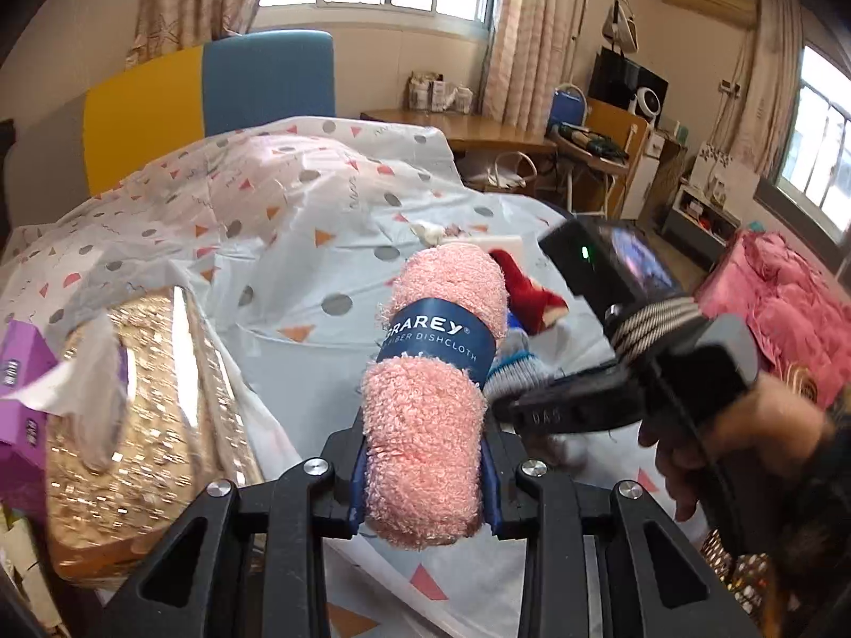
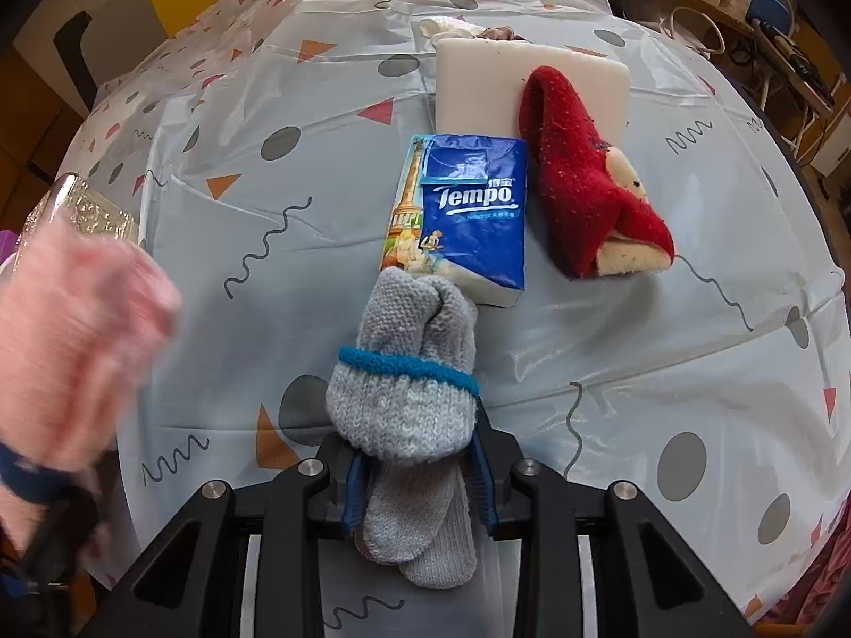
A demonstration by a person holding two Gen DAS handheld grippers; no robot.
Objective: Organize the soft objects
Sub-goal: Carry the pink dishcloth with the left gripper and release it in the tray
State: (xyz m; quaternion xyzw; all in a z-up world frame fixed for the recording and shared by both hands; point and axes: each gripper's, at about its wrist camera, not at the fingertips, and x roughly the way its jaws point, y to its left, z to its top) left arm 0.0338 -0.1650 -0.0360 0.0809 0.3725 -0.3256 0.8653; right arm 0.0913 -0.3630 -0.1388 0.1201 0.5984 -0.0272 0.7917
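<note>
Under everything lies the patterned tablecloth point(image 2: 665, 319), with a gold basket point(image 1: 149, 425) at its left edge. My left claw point(image 1: 423, 478) clamps the pink dishcloth roll point(image 1: 431, 388) near its lower end, lifted over the cloth; its long axis runs away from me, slightly tilted. It looks light, fluffy and squashy, so I judge the banded middle the firmest hold. My right claw point(image 2: 415, 478) pinches the grey knitted socks point(image 2: 407, 399), limp and stretchy, toes pointing toward the Tempo tissue pack point(image 2: 468, 212) and red sock point(image 2: 585, 186).
</note>
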